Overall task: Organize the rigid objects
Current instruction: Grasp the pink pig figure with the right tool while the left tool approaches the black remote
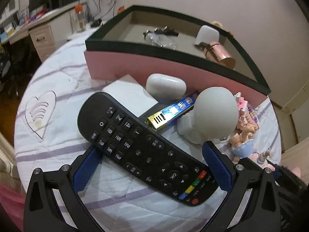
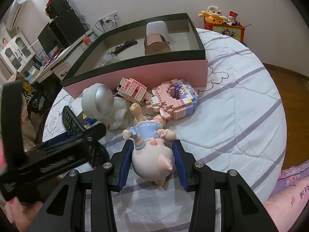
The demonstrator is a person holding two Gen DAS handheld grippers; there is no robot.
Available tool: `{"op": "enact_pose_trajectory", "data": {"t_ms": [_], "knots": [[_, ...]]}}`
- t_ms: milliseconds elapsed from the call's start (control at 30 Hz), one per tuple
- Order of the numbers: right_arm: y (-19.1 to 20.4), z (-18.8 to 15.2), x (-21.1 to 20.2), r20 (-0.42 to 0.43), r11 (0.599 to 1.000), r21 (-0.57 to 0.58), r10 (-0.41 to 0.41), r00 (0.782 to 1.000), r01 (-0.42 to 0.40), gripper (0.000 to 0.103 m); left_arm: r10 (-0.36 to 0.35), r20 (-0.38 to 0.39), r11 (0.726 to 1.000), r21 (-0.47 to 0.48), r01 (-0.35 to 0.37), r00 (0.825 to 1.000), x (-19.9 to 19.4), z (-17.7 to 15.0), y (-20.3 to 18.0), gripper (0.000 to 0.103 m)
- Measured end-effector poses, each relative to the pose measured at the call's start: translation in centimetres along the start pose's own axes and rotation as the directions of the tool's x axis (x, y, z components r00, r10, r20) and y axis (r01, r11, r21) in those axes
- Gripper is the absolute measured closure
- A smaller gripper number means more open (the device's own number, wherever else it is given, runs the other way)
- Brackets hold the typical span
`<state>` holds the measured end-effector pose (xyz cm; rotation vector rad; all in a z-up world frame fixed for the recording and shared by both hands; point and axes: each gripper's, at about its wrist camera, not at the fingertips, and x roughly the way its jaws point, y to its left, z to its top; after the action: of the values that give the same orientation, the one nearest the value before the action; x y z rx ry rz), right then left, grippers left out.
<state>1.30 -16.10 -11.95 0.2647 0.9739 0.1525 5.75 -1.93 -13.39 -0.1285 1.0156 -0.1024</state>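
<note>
A black remote lies slantwise on the bedspread between the fingers of my left gripper, which stands open and wide. Behind it are a white earbud case, a flat white box, a blue and gold packet and a white round-headed figure. My right gripper is shut on the head of a pink pig doll in a blue dress lying on the bed. Two pink brick models lie beyond it. The pink box with a dark rim stands open behind everything.
Inside the box lie a rose-gold cylinder, a white rounded object and small clear and dark items. A desk with a bottle is at the far left. A red toy bin is behind, and wooden floor lies past the bed's right edge.
</note>
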Motion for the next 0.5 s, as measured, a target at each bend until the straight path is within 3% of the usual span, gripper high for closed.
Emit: {"op": "enact_pose_trajectory", "data": {"t_ms": [267,500], "knots": [[0.0,-0.1,0.1,-0.008,1.000,-0.007,0.006,1.000,-0.006,0.060,-0.003,0.028,1.000,-0.021,0.004,1.000,-1.7,-1.3,4.3,0.004],[0.5,-0.1,0.2,-0.012,1.000,-0.015,0.003,1.000,-0.004,0.060,0.061,0.023,0.998,0.002,-0.061,0.998,-0.6,-0.9,2.7,0.000]]}}
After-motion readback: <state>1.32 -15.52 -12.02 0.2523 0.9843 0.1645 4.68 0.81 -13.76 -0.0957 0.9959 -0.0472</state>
